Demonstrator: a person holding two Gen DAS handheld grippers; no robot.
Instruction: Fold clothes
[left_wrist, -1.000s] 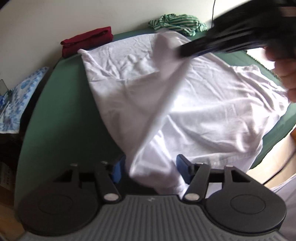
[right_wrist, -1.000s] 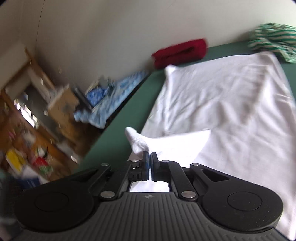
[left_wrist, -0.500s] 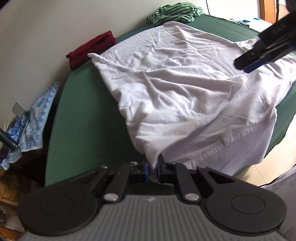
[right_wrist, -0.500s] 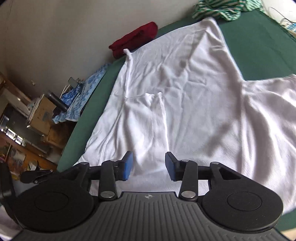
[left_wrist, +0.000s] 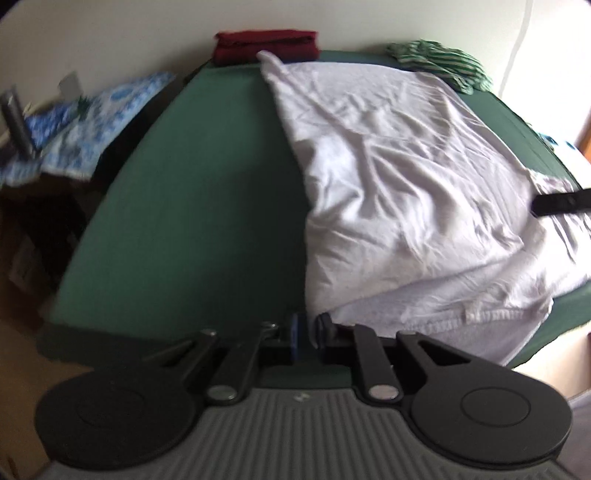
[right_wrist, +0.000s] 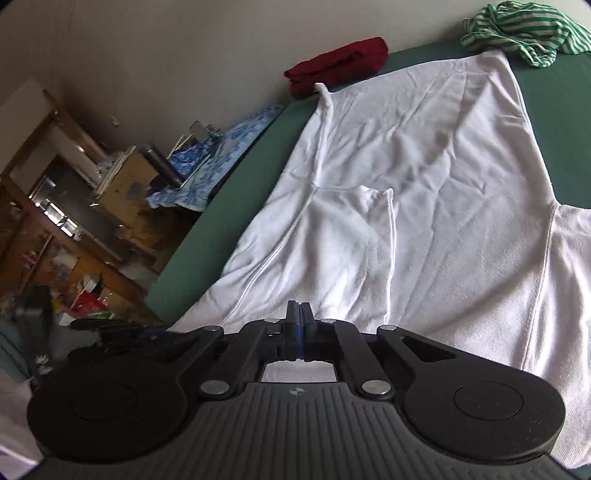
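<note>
Right gripper (right_wrist: 299, 314) has its jaws pressed together at the near hem of the white T-shirt (right_wrist: 424, 206); whether cloth is pinched between them is hard to tell. Left gripper (left_wrist: 308, 328), its jaws opening slightly, sits at the shirt's near left corner, apparently gripping nothing. That shirt lies spread across the green table (left_wrist: 192, 206), one sleeve folded inward. A folded maroon garment (left_wrist: 266, 46) and a crumpled green-striped garment (left_wrist: 439, 61) lie along the far edge.

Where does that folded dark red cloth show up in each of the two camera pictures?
Left wrist view: the dark red cloth lies at top centre, against the wall at the far edge of the green table.
Right wrist view: the same cloth sits above centre, slightly right, again against the wall.
Shared landmark: the pointed far corner of the white shirt lies right next to it in both views.
</note>
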